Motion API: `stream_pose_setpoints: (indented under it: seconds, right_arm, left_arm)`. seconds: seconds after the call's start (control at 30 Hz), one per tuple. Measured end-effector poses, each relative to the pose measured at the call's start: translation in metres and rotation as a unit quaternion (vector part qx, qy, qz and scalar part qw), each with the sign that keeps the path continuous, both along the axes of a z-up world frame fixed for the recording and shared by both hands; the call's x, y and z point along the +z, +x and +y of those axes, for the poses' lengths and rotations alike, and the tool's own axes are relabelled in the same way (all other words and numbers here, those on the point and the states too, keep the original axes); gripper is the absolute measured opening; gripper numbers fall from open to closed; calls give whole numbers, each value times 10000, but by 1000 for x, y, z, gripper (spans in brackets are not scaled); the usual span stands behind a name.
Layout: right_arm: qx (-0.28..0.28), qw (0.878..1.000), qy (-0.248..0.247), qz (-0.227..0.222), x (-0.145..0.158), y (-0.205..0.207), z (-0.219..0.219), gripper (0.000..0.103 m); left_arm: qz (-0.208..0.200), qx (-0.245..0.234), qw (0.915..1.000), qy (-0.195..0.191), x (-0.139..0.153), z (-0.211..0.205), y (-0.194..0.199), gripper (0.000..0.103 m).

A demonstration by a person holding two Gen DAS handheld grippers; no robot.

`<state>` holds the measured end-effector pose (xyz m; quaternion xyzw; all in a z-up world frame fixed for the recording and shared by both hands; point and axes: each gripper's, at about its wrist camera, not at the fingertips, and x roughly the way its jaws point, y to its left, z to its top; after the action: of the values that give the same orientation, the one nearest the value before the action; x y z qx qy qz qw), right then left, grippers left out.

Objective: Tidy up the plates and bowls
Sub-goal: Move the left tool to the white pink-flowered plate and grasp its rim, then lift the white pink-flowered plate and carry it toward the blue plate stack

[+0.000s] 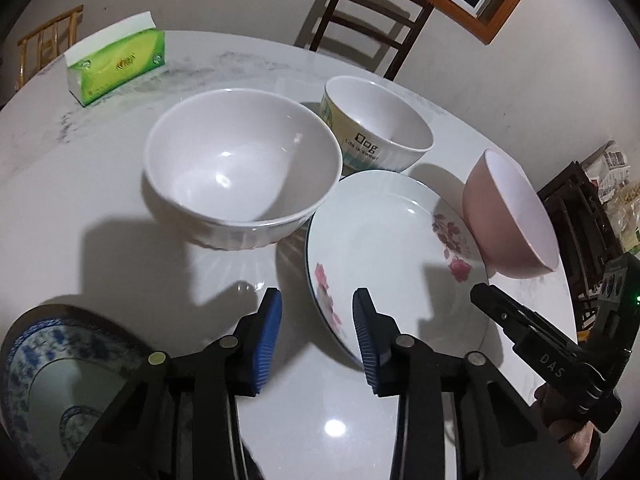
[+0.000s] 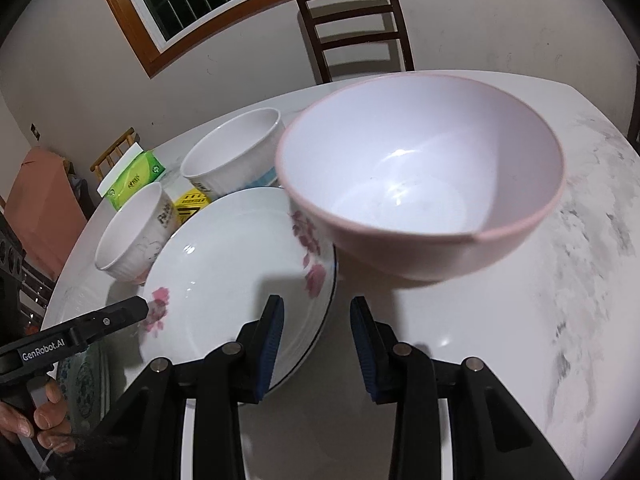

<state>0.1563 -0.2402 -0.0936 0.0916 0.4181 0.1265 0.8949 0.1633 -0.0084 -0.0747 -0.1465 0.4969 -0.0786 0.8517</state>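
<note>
The blue plate (image 1: 48, 360) lies far to the left of the flower plate (image 1: 392, 248), at the near edge of the white tabletop (image 1: 100, 200). The green tissue box (image 1: 120, 68) stands well behind and to the left of the flower plate. The big white bowl (image 1: 240, 160) sits upright just to the left of the flower plate and looks like it touches its rim. The bowl with words on it (image 1: 376, 128) stands right behind the flower plate. The left tool (image 1: 316, 344) slants down at the near left rim of the flower plate. Its two blue pads are apart. The rim runs between them, but the pads do not press on it. The pink bowl (image 1: 508, 216) is at the far right rim of the flower plate. It tips over to one side. I cannot tell if it leans on the rim. The right tool (image 2: 318, 344) slants down at the near right rim of the flower plate. Its pads are apart too, with the rim between them and nothing pinched. A hand (image 2: 44, 416) wraps its fingers around the handle of the left tool, to the left of the flower plate.
</note>
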Motion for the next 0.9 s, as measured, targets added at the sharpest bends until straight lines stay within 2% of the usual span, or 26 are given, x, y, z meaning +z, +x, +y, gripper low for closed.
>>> stream_pose_setpoints:
  seconds: [0.17,0.23,0.27,0.3,0.33,0.4,0.63,0.9]
  right_arm:
    - [106,9999,11,46,-6,12,1,27]
    - [135,9999,-22,40,-7,16,3,22]
    - [173,9998,-14,49,-8,18,4,15]
    - [193,9998,0,66,-8,19,4,13]
    - [189,9998,-8,71,-9,20,4,12]
    - [192,9998,14,59,-9,20,4,12]
    - [145,9998,9,148,-8,15,0,12]
    - [27,9992,1,408,-8,-14,-15,12]
  left_arm:
    - [54,-6,10000,52,-9,-4,11,29]
    - [84,3,9999,73,-12,-6,14,28]
    - [97,-6,9999,88,-14,-7,16,28]
    - [110,-15,9999,102,-15,-8,17,24]
    - [128,-40,9999,103,-16,-10,18,19]
    - [184,-97,9997,106,-19,-12,20,16]
    - [208,-167,9994,211,-18,-16,16,15]
    - [425,-518,9975,238,-16,-28,-13,16]
